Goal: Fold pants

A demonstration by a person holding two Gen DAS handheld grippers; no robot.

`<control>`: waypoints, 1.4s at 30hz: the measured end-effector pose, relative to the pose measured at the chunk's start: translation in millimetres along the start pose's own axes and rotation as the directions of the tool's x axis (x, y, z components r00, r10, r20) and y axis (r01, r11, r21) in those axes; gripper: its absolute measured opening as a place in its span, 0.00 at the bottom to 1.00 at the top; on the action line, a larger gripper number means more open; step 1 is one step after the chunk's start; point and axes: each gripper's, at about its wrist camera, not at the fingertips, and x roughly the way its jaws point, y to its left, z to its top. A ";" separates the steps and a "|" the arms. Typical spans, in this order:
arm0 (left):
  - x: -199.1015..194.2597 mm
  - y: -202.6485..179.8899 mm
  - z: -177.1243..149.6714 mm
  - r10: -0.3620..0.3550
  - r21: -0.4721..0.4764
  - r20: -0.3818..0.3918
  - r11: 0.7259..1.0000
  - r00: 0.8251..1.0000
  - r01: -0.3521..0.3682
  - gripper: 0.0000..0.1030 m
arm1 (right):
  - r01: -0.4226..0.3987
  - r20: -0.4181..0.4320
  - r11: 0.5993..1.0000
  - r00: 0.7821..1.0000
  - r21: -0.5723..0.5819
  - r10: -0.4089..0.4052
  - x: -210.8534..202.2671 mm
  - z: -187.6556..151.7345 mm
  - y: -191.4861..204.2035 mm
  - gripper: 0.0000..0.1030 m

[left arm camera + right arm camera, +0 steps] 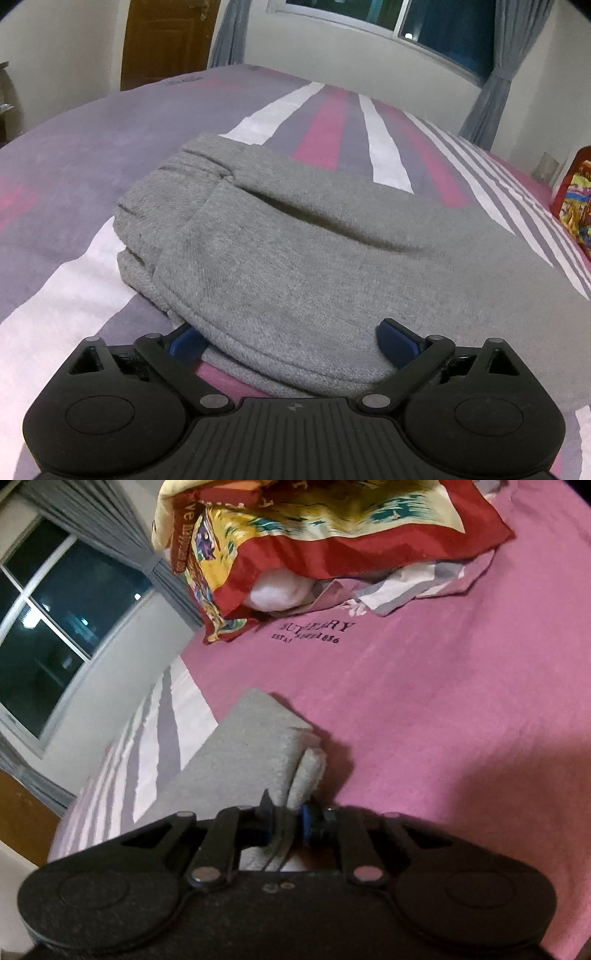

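Note:
The grey pants point(295, 240) lie folded into a thick bundle on the striped bedsheet point(74, 166). In the left wrist view my left gripper point(291, 339) stands open wide at the bundle's near rounded edge. One of its blue fingers point(184, 341) is tucked under the cloth on the left, and the other lies against it on the right. In the right wrist view a folded corner of the pants point(243, 746) sticks out ahead on the pink sheet point(443, 701). My right gripper point(286, 818) is shut on that corner's layered edge.
A red and yellow patterned pillow point(295, 535) lies at the bed's head, over crumpled sheet; its edge shows at the far right point(576, 199). Beyond the bed are a dark window point(443, 29) with grey curtains point(491, 92) and a brown door point(162, 40).

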 end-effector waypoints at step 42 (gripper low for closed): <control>-12.8 10.6 -9.0 -0.092 0.065 0.017 0.994 0.996 0.091 0.99 | 0.073 -0.010 0.977 0.997 -0.199 -0.076 -8.7 40.0 175.9 0.15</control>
